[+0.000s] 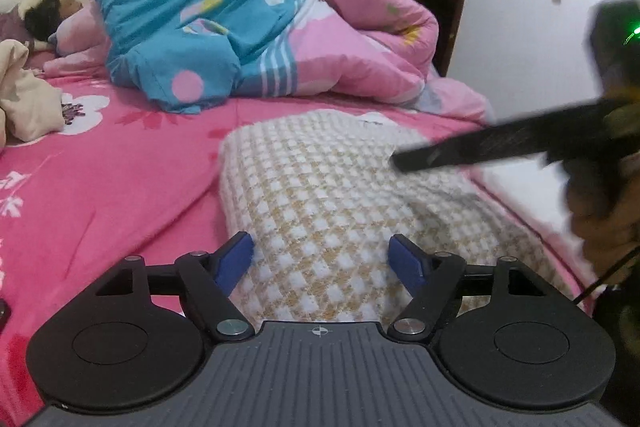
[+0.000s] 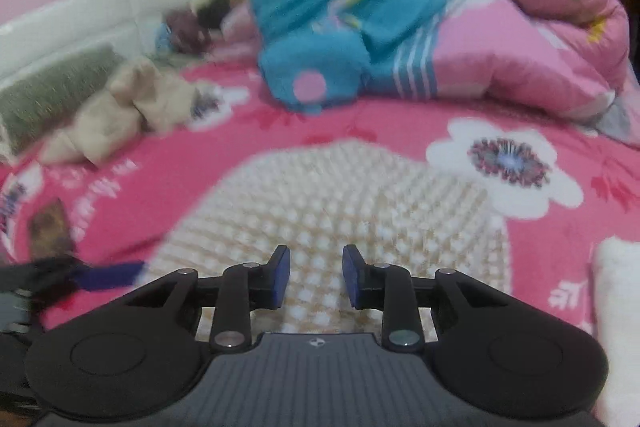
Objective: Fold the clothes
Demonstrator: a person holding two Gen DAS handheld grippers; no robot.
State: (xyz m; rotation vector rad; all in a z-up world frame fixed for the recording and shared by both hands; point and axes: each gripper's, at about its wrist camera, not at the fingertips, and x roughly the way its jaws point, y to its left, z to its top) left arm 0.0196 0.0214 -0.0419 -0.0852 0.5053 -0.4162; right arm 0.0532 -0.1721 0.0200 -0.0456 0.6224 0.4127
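A folded white-and-tan checked knit garment point(image 1: 320, 195) lies on the pink flowered bed sheet point(image 1: 120, 187). My left gripper point(image 1: 320, 261) hovers over its near end, the blue pads wide apart and nothing between them. My right gripper point(image 1: 472, 145) reaches in from the right above the garment's far right side, blurred, held by a hand point(image 1: 600, 203). In the right wrist view the right gripper point(image 2: 316, 277) is over the garment point(image 2: 320, 195) with a narrow gap between its pads and no cloth pinched. The left gripper's blue pad point(image 2: 108, 275) shows blurred at the left.
A crumpled blue and pink quilt point(image 1: 240, 39) is piled at the back of the bed. A person point(image 1: 44, 19) lies by the headboard at the far left. A beige garment point(image 2: 120, 115), a grey-green pillow point(image 2: 52, 95) and a white fluffy item point(image 2: 616, 327) also lie on the bed.
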